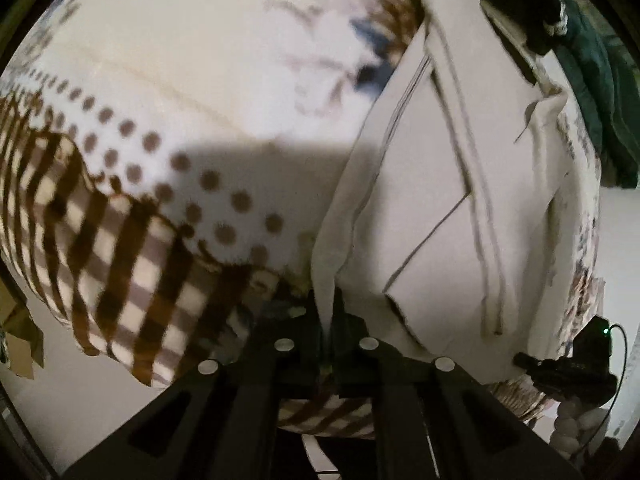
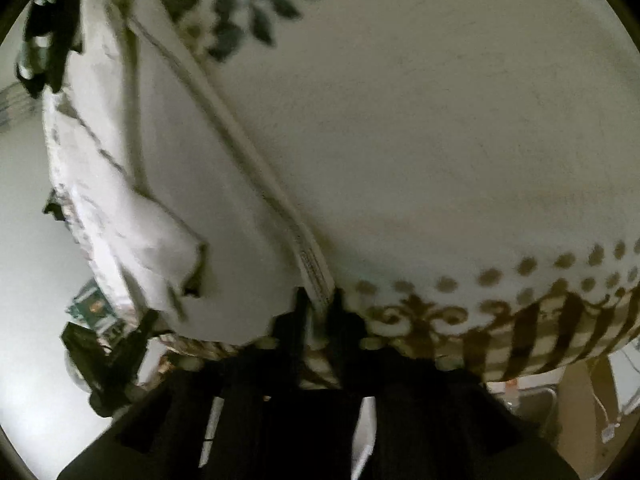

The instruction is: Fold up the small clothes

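The left gripper (image 1: 326, 312) and the right gripper (image 2: 318, 304) each pinch an edge of the pale cloth (image 1: 460, 184) tight in their fingers, and it lies long on the patterned cover (image 1: 168, 80), stretching away from both.

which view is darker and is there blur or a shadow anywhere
Right wrist view is dimmer and greenish, with the leaf print smeared; left wrist view is brighter, with motion blur on the checked border and a hard shadow across the tablecloth beside the white garment.

1 pale garment (image 1: 460, 184), 1 patterned cloth (image 1: 180, 92) (dotted, checked), 2 grippers.
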The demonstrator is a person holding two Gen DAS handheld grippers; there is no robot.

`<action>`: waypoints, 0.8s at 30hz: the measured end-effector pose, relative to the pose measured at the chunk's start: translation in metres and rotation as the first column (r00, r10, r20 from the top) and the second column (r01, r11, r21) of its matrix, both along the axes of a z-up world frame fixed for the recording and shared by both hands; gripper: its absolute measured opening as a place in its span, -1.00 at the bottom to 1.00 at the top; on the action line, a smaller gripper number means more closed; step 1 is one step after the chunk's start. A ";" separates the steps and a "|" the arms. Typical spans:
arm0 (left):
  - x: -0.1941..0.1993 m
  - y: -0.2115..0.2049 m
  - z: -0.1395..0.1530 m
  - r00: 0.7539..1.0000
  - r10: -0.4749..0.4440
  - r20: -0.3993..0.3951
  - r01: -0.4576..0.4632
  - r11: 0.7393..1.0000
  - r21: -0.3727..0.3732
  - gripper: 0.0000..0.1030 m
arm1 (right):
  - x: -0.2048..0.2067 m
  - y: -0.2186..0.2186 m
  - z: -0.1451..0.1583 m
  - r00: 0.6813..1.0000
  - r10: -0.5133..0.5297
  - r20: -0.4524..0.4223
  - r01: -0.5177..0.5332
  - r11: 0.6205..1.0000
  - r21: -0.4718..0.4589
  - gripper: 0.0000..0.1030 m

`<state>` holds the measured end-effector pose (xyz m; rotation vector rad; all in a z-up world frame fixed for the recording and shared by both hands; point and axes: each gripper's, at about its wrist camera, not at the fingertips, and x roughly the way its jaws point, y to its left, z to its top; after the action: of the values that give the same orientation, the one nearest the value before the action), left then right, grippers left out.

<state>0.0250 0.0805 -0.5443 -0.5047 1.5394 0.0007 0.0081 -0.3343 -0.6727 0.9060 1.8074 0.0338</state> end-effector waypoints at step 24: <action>0.210 0.039 0.030 0.976 0.105 0.190 -0.088 0.992 -0.091 -0.22 | 0.200 -0.067 0.075 0.952 -0.064 0.300 0.105 0.987 -0.122 0.12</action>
<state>0.2355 0.1198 -0.5146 -0.6265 1.3261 -0.0362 0.2079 -0.4017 -0.5975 0.8324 1.4736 -0.0085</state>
